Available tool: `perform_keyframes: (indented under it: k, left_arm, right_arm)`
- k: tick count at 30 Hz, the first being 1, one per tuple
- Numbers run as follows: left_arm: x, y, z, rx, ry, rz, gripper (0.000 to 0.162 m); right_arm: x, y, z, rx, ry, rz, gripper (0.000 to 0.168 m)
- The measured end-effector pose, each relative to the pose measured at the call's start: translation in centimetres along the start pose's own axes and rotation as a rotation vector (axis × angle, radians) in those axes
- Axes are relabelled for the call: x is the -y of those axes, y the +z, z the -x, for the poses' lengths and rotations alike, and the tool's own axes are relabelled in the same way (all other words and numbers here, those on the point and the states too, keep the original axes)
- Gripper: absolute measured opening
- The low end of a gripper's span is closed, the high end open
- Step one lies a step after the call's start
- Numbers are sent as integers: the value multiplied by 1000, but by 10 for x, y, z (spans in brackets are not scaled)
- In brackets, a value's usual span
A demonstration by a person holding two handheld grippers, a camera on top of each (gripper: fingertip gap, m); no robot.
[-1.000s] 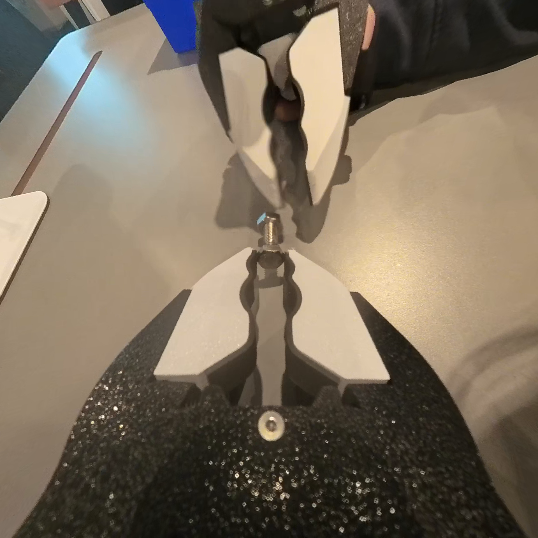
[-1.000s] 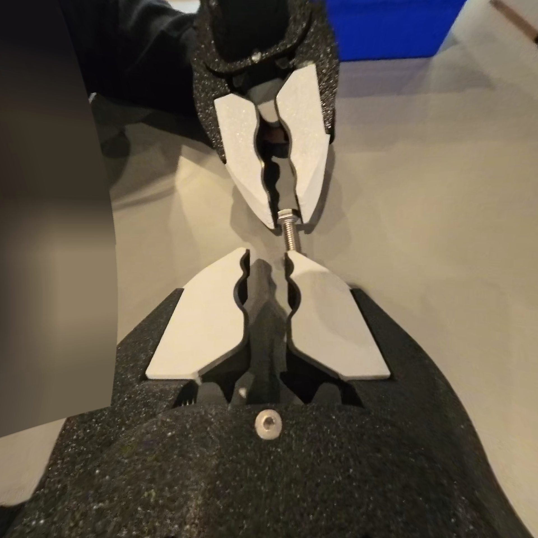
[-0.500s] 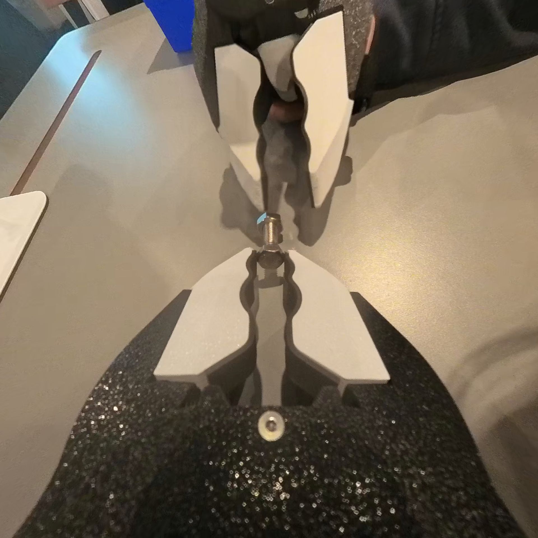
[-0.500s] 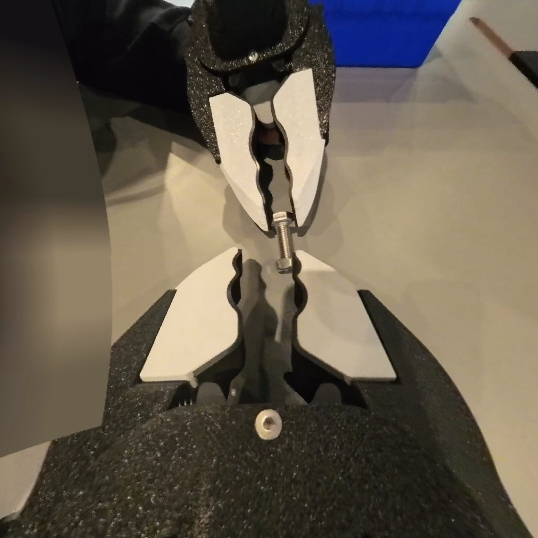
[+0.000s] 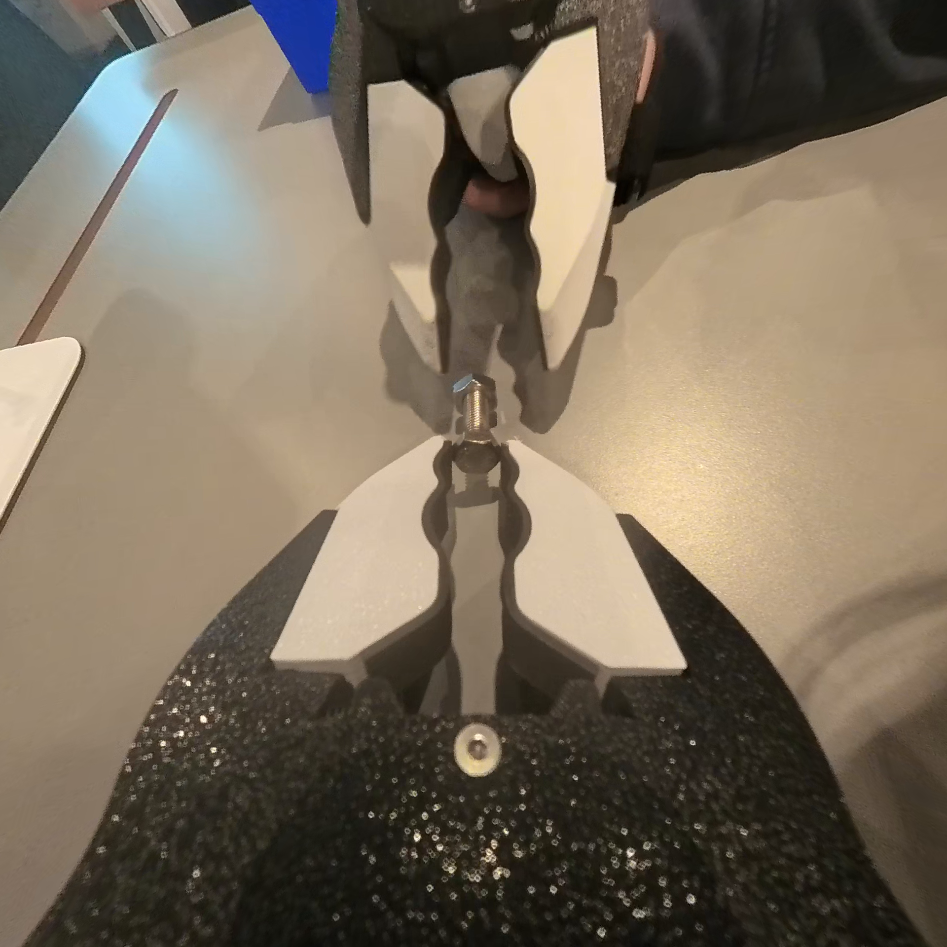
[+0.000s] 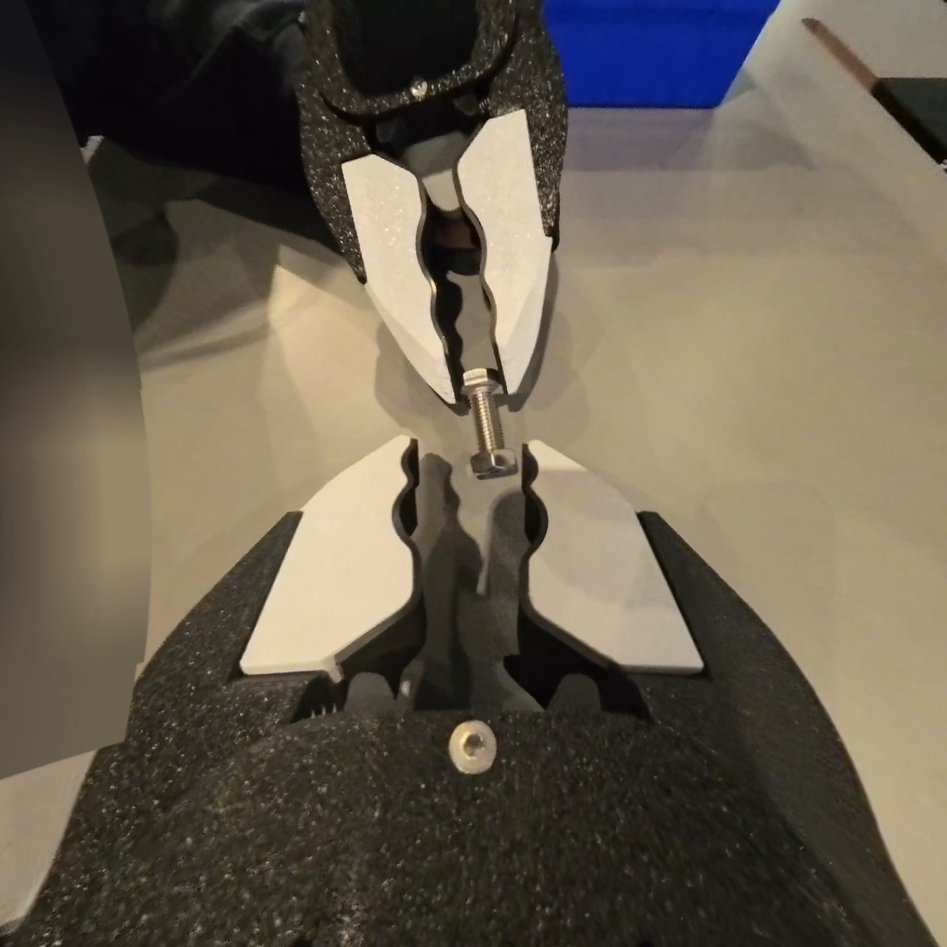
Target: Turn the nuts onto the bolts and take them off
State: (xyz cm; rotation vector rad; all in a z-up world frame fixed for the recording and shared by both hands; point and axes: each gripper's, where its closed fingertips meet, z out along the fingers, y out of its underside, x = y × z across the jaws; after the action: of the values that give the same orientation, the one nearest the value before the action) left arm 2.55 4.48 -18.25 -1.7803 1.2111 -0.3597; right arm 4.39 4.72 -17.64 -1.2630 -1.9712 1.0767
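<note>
While its black body fills the bottom of the left wrist view, the left gripper (image 5: 476, 451) points up the frame with its grey fingers (image 5: 379, 574) drawn in tight on one end of the bolt (image 5: 475, 412), just above frame centre. That clamped end is probably the bolt head, though shadow between the tips blurs it. From there the threaded shank runs away from the camera to the nut (image 5: 472, 383) at its far end. Beyond it, the right gripper (image 5: 494, 366) reaches down from the top of the frame, its fingers spread and the nut sitting between the tips without either pad clearly touching.

Seen from the right wrist view, the right gripper (image 6: 469, 451) stands parted around the nut (image 6: 493, 464) at mid-frame, and the left gripper (image 6: 479, 392) comes down from the top, pinching the bolt (image 6: 487, 425). Both tools hang above the grey table (image 5: 743, 410); a blue bin (image 6: 640, 56) stands along the top edge.
</note>
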Motion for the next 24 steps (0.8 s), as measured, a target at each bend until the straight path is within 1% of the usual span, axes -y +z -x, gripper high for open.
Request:
perform_keyframes:
  k: [1,3,5,7,11,14,18,19,21,24]
  left_arm:
    - [0,0,0,0,0,0,17]
    - [0,0,0,0,1,0,17]
    - [0,0,0,0,0,0,17]
    - [0,0,0,0,1,0,17]
    - [0,0,0,0,0,0,17]
    - [0,0,0,0,0,0,17]
    - [0,0,0,-1,0,0,17]
    - [0,0,0,-1,1,0,17]
    - [0,0,0,-2,-1,0,17]
    - [0,0,0,-2,-1,0,17]
  right_arm:
    - [-2,1,0,1,-4,13,39]
    - [-4,2,6,39,-5,35,21]
    - [-5,0,18,134,22,37,3]
    - [-3,-1,14,109,21,14,7]
    - [0,0,3,16,-11,3,32]
    - [-3,3,2,-3,-27,27,18]
    - [-6,1,17,115,-1,42,0]
    - [-4,-1,17,116,0,29,1]
    - [0,-2,12,83,-5,-8,9]
    - [2,-1,2,18,-2,-16,30]
